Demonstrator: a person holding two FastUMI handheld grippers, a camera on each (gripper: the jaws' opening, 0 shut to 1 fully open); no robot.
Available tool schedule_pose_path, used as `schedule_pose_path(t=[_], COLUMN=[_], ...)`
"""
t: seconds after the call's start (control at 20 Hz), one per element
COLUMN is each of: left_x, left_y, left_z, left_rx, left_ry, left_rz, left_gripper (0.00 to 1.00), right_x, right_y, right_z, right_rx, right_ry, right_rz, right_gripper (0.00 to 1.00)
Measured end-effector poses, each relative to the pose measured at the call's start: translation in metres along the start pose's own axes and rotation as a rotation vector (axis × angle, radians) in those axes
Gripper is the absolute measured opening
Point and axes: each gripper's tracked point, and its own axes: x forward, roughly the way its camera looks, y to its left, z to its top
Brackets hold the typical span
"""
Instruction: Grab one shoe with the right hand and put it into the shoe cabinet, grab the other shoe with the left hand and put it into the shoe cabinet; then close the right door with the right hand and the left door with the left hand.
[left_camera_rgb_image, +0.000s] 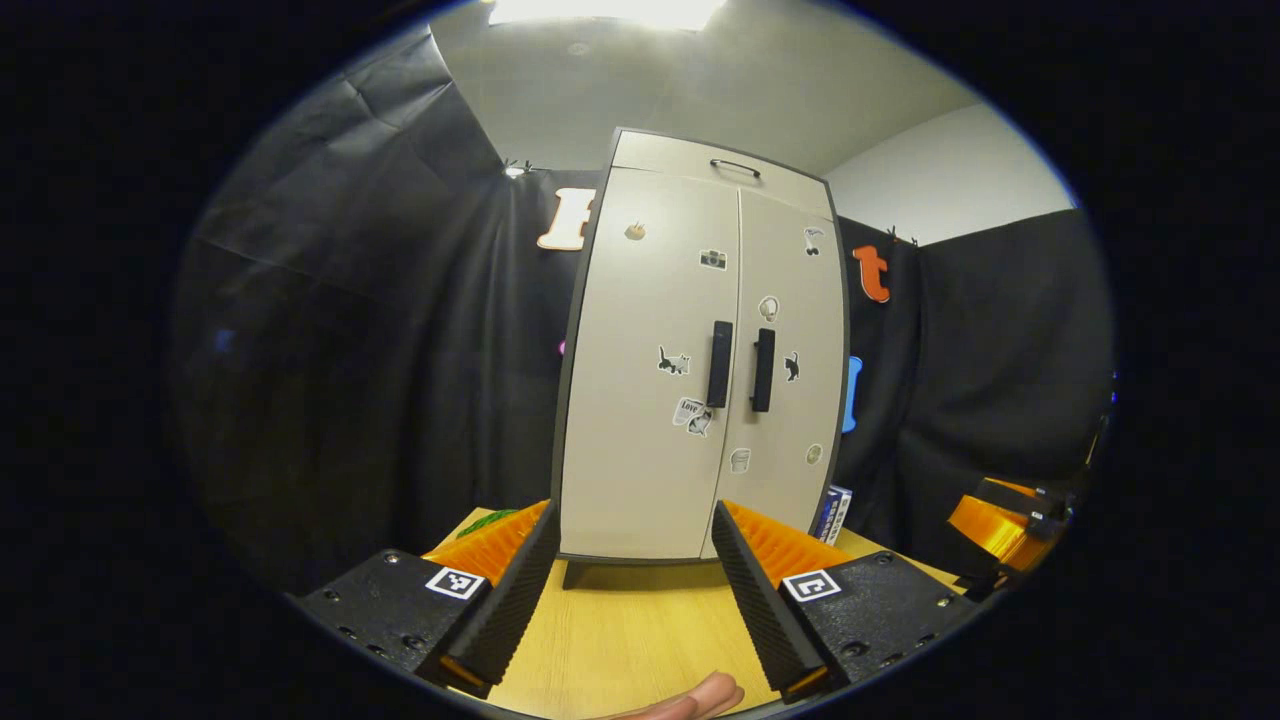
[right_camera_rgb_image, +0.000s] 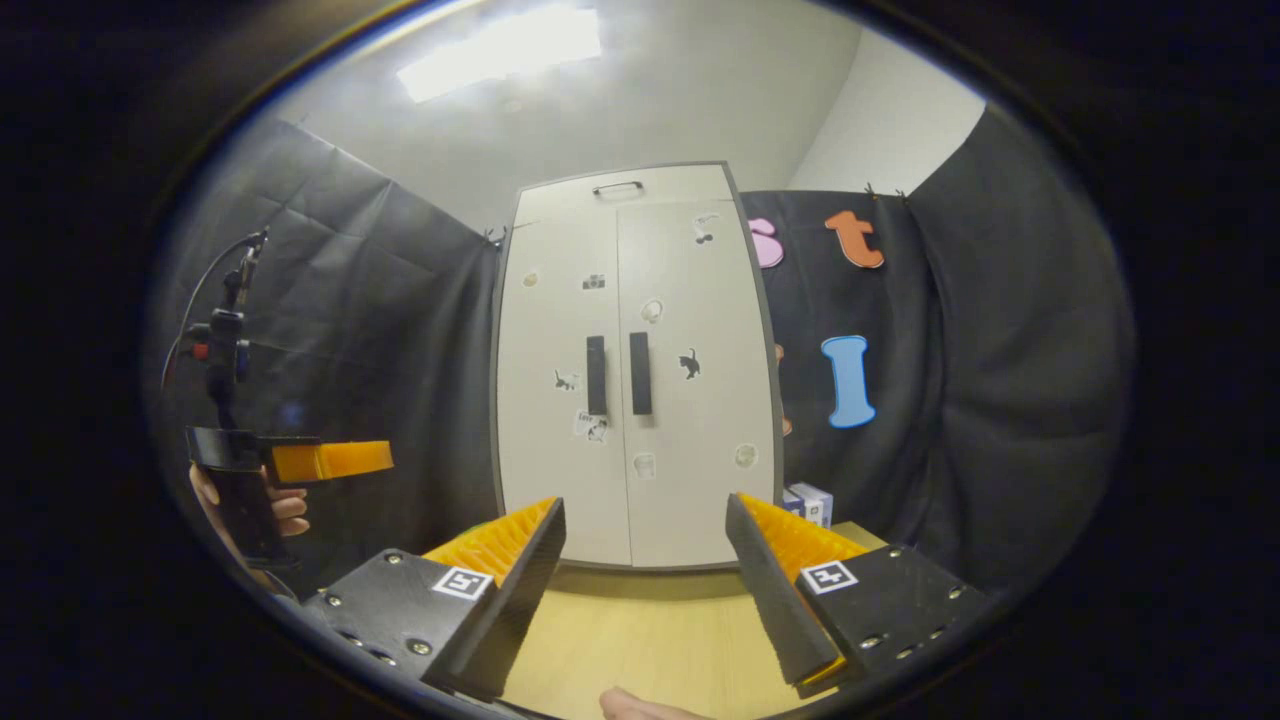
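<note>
Cabinet (left_camera_rgb_image: 700, 370) doors closed, well beyond both empty, parted jaws

- Shoe cabinet (left_camera_rgb_image: 700, 350) upright at rear of table (left_camera_rgb_image: 630, 630), both doors shut, handles (left_camera_rgb_image: 719, 363) side by side at centre seam.
- Small box (left_camera_rgb_image: 832, 512) on table, just right of cabinet, against booth wall.

Left gripper (left_camera_rgb_image: 634, 575) held level, fingers spread wide, nothing between them. Right gripper (right_camera_rgb_image: 645, 585) likewise level, fingers wide apart, gripping nothing. Hand (right_camera_rgb_image: 265, 510) wrapped round the left gripper's handle, far left.
</note>
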Motion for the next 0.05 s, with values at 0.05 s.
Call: schedule_pose_path(t=[0.05], left_x=[0.0012], left_y=[-0.0031], left_z=[-0.0004], left_rx=[0.002], left_ry=[0.007], left_rz=[-0.007], left_gripper=[0.93], right_x=[-0.0004], right_y=[0.0011], right_z=[0.002], right_rx=[0.009], right_ry=[-0.003], right_rz=[0.015], right_gripper=[0.96])
